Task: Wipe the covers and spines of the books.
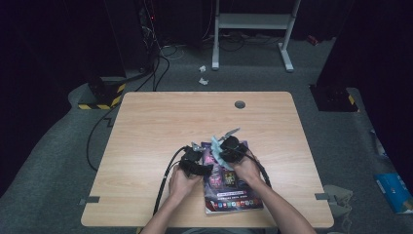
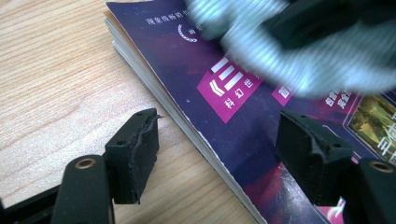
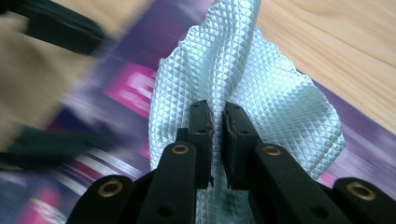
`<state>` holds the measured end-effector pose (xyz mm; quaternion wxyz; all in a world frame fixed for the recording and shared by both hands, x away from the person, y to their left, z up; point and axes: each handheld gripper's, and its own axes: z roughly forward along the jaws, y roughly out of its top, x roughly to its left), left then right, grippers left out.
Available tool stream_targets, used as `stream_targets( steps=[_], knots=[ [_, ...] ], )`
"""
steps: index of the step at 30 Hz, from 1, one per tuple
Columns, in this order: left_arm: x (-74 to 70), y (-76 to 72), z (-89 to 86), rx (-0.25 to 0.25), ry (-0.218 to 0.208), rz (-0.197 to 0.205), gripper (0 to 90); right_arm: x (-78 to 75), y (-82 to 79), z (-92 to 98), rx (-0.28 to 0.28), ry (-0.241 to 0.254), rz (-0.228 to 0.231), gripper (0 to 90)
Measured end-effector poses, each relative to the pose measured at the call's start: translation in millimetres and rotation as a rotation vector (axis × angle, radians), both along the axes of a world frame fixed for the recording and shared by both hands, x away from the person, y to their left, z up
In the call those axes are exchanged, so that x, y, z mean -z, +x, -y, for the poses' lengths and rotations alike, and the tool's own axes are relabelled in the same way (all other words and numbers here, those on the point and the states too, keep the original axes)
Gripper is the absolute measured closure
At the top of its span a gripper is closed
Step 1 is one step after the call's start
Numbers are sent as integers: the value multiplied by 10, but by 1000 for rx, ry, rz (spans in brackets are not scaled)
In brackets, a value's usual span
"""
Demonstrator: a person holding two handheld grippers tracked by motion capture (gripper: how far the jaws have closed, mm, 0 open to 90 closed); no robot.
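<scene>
At the near edge of the wooden table (image 1: 146, 126), the person's forearms came in from below, and the left hand (image 1: 179, 184) held the left gripper (image 1: 196, 163) just beside the left edge of a purple magazine (image 1: 231, 195). In the left gripper view its two black jaws stood spread wide, one over the bare wood and the other over the magazine (image 2: 243, 135) cover, with the stacked page edges running between them and nothing pinched. The magazine lay flat near the front of the table, slightly right of centre, its cover printed with magenta panels and white lettering. The right hand (image 1: 247, 168) held the right gripper (image 1: 229, 146) over the upper part of the cover. In the right gripper view, the right gripper (image 3: 217, 123) had its jaws pressed nearly together on a fold of pale blue quilted cloth (image 3: 261, 98), which fanned out above the pads and hung over the cover. From above, the cloth (image 1: 216, 151) sat at the magazine's top left corner, between the two grippers. Farther off, a round grommet hole (image 1: 239, 104) was set near the table's far edge.
</scene>
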<state>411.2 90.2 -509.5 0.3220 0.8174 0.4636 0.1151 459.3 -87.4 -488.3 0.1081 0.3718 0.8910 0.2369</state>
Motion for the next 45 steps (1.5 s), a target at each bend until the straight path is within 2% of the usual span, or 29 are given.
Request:
stream_targets(
  steps=[1, 2, 7, 13, 16, 18, 20, 21, 22, 23, 24, 25, 27, 31, 34, 36, 39, 41, 43, 45],
  knots=[
    [-1, 0, 0, 0, 0, 0, 300, -2, 27, 109, 15, -7, 11, 826],
    [-1, 1, 0, 0, 0, -1, 299, -6, 29, 185, 55, -5, -1, 826],
    [-3, 5, -2, 1, -1, -3, 300, -3, 86, 543, 122, 0, 12, 825],
    [-18, 30, -24, -2, -21, -26, 327, -23, 113, 772, 181, -15, 21, 821],
    [-15, 66, -47, -23, -46, -21, 354, -12, 109, 857, 210, 7, 19, 807],
    [-30, 99, -43, -27, -36, -23, 357, -5, 107, 900, 227, 25, 16, 778],
    [-64, 127, -26, -21, -4, -10, 371, 0, 114, 938, 243, 40, 9, 735],
    [-77, 133, -9, -26, -1, -1, 380, -1, 122, 956, 241, 47, 7, 712],
    [-81, 157, 4, -21, 9, 0, 394, -2, 125, 976, 250, 65, -5, 680],
    [-74, 174, 11, -17, 1, -8, 394, -6, 131, 1005, 262, 111, -36, 635],
    [-68, 187, 14, -16, -3, -13, 394, -1, 136, 1011, 262, 135, -51, 612],
    [-63, 201, 15, -19, -6, -20, 387, 0, 136, 1003, 266, 135, -66, 603],
    [-56, 214, 9, -22, -14, -29, 384, 22, 138, 981, 263, 119, -70, 599],
    [-33, 206, -5, -29, -35, -46, 387, 54, 116, 987, 253, 139, -80, 625],
    [-39, 143, 5, -9, -19, -46, 384, 52, 38, 974, 223, 138, -89, 639],
    [-38, 94, 4, 1, -19, -45, 381, 57, -13, 974, 211, 136, -76, 644],
    [-37, 2, 5, 17, -19, -45, 378, 53, -94, 984, 202, 131, -79, 659],
    [-39, -35, 5, 24, -20, -48, 375, 41, -160, 983, 182, 111, -66, 697],
    [-49, -35, 0, 33, -15, -50, 372, 10, -193, 980, 165, 85, -50, 774],
    [-48, -23, -3, 24, -23, -38, 369, -15, -200, 985, 167, 94, -28, 802]
  ],
)
